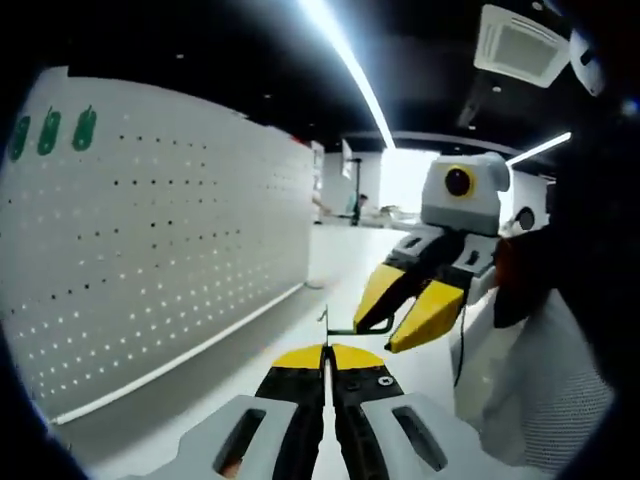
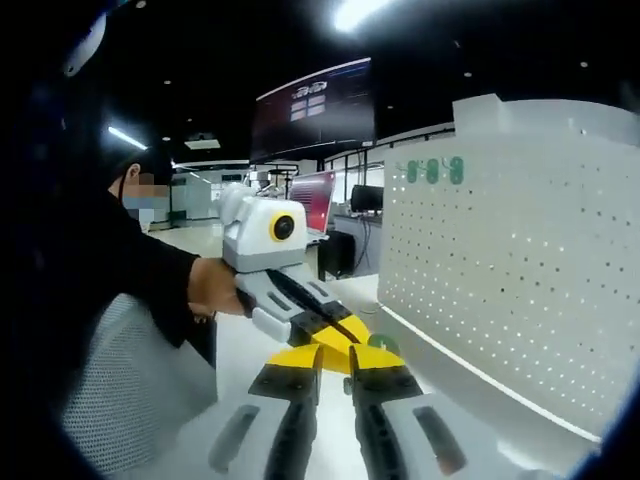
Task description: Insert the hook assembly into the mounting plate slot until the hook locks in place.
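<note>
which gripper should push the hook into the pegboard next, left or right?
Left, probably. The left gripper is shut on the hook wire, with the pegboard lying open beside it. The right gripper sits at the hook's far end, and its grip is unclear.

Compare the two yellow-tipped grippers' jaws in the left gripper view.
The left gripper has jaws shut on a thin bent metal hook; the right gripper has jaws parted. The left gripper rises from the view's bottom; the right gripper enters from the right. Both have yellow tips.
</note>
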`<state>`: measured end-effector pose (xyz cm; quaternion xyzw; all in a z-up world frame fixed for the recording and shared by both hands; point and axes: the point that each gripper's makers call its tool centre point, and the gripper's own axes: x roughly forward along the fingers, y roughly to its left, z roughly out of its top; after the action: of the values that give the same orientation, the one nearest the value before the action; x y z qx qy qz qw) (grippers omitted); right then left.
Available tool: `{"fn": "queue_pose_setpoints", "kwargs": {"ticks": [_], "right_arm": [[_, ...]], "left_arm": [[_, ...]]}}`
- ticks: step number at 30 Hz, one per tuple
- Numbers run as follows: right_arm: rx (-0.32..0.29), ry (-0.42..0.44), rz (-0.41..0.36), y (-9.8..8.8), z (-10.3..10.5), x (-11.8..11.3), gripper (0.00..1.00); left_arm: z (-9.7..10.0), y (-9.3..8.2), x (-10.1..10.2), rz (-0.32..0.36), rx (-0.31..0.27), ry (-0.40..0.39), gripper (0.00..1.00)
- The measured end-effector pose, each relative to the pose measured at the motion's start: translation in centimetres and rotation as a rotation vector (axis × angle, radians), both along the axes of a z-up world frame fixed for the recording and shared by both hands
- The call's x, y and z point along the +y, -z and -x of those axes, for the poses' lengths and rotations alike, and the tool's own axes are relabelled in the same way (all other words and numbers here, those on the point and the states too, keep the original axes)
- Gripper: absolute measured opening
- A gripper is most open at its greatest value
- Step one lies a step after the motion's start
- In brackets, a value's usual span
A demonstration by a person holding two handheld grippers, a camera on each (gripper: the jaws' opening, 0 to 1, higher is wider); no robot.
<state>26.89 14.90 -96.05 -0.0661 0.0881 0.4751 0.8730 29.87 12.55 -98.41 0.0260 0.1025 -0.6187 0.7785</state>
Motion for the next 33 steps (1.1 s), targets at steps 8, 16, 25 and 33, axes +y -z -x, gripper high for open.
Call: {"fn": "queue_pose_setpoints", "kwargs": {"ticks": [8,16,25,33], "right_arm": [[0.067,-0.092,-0.062,-0.2,1.9,-0.4,0.12],[0.156,-0.192,-0.196,-1.5,3.6,-0.7,0.09],[0.229,-0.301,-0.230,-1.7,6.2,-1.3,0.06],[0.271,-0.352,-0.243,-1.6,7.4,-1.4,0.02]], "left_arm": [[1.6,-0.2,-0.5,0.051,0.061,0.087,0.01],[3.4,-1.2,-0.7,0.122,0.128,0.186,0.01],[5.8,-1.3,-1.3,0.120,0.155,0.297,0.01],[7.1,-1.2,-1.5,0.113,0.175,0.360,0.01]]}}
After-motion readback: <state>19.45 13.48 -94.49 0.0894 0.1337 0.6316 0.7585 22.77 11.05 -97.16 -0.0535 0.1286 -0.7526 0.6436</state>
